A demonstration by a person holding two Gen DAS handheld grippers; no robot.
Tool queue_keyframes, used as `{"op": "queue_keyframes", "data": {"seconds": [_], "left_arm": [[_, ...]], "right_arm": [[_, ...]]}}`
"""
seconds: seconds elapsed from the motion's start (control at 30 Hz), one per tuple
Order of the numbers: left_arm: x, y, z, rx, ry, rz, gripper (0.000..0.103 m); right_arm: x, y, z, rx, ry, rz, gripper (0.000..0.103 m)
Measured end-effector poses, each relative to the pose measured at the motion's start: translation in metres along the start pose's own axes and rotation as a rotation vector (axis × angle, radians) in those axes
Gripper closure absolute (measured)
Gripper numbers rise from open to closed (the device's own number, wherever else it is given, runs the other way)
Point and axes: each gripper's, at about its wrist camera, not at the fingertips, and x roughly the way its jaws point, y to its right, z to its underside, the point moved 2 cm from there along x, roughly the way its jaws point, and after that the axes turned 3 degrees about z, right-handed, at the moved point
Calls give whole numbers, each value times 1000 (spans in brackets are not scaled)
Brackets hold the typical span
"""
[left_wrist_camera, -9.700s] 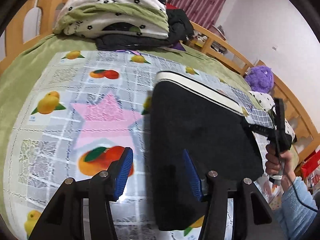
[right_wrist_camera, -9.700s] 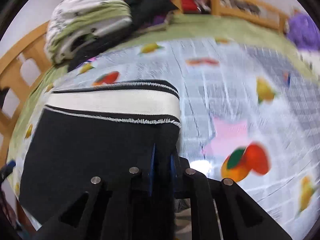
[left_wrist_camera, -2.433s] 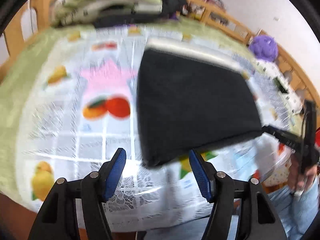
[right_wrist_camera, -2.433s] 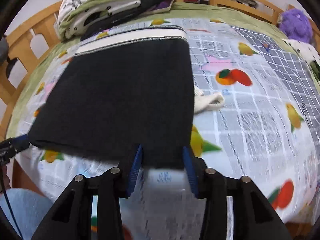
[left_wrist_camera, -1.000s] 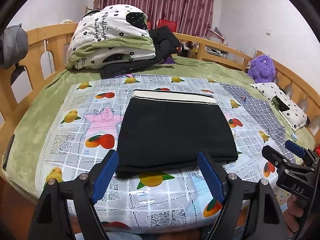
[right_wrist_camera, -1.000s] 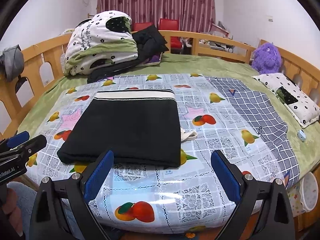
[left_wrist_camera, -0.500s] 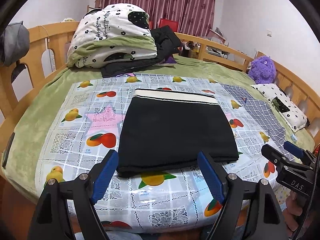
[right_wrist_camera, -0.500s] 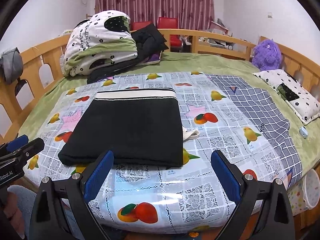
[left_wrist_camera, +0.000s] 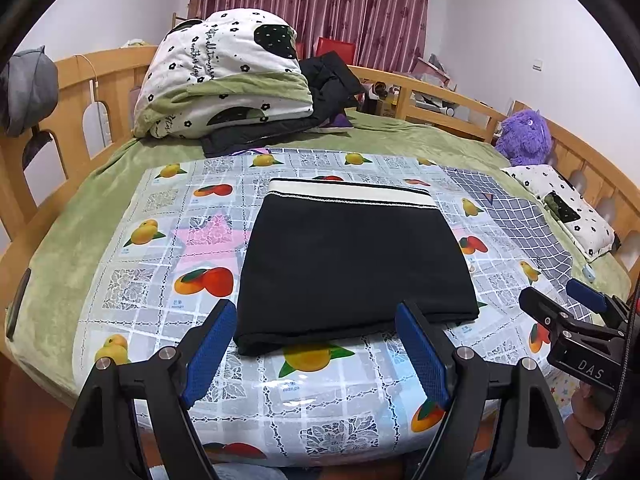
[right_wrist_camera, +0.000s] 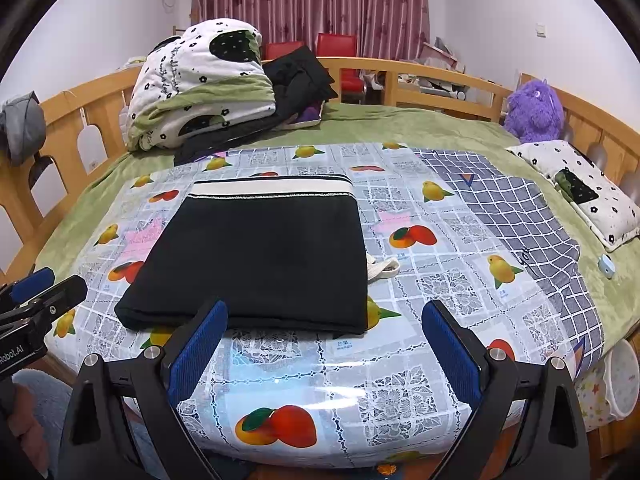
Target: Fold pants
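Black knit pants with a cream waistband (left_wrist_camera: 352, 264) lie folded flat on the glossy fruit-print tablecloth (left_wrist_camera: 132, 280) over the bed, looking soft, limp and light. Left gripper (left_wrist_camera: 316, 350) and right gripper (right_wrist_camera: 324, 346) both hang wide and empty just short of the near fold, whose 2 thick corners seem the surest hold.

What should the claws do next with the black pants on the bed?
Probably nothing more than drawing back. The black pants already lie in a flat, neat rectangle on the fruit-print cloth, white waistband at the far end. Both the left claw and the right claw hang open and empty, touching nothing, so the fold looks finished.
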Motion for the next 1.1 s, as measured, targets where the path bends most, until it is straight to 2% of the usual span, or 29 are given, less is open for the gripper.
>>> {"op": "queue_keyframes", "data": {"seconds": [1.1], "left_arm": [[0, -2, 0, -3, 1, 2, 23]], "right_arm": [[1, 0, 0, 5, -2, 3, 6]]}}
